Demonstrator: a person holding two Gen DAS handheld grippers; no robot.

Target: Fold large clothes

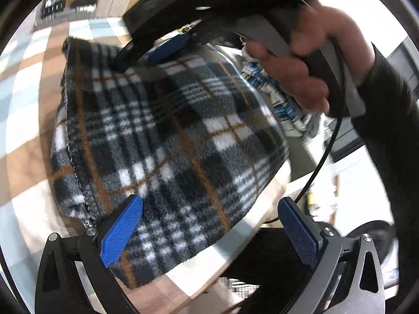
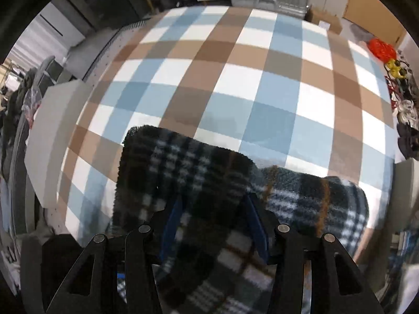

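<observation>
Plaid fleece point(image 1: 167, 130) (no legible label) lies between both parted tools: left tool point(image 1: 209, 225), right tool point(image 2: 214, 225).

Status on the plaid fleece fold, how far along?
Done: the plaid fleece already lies doubled into a compact bundle on the checked tablecloth. In hand: the right gripper has fleece between its fingers, jaws partly apart; the left gripper is open over the bundle's near edge, holding nothing. Left: probably a final fold or tidying. A blue-and-white striped garment waits behind.
</observation>
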